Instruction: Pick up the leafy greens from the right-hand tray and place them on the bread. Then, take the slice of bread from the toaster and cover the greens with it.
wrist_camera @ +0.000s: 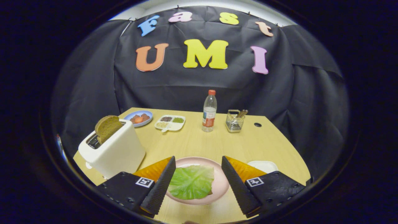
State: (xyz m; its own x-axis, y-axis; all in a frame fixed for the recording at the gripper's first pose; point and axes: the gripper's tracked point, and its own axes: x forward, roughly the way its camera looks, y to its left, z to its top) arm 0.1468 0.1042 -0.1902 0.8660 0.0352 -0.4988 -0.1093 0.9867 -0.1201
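A green leaf [191,182] lies on a pink plate [222,183] just ahead of my fingers, covering what is under it. My gripper [197,183] is open, its two fingers set wide on either side of the plate and holding nothing. To the left stands a white toaster [116,152] with a brown bread slice [107,127] sticking up from its slot. A white tray [264,165] peeks out behind the right finger.
Toward the back of the wooden table [199,143] are a blue plate with food [139,118], a white divided dish [170,123], a water bottle [210,111] and a wire holder [235,121]. A cable hole [257,124] sits at the right.
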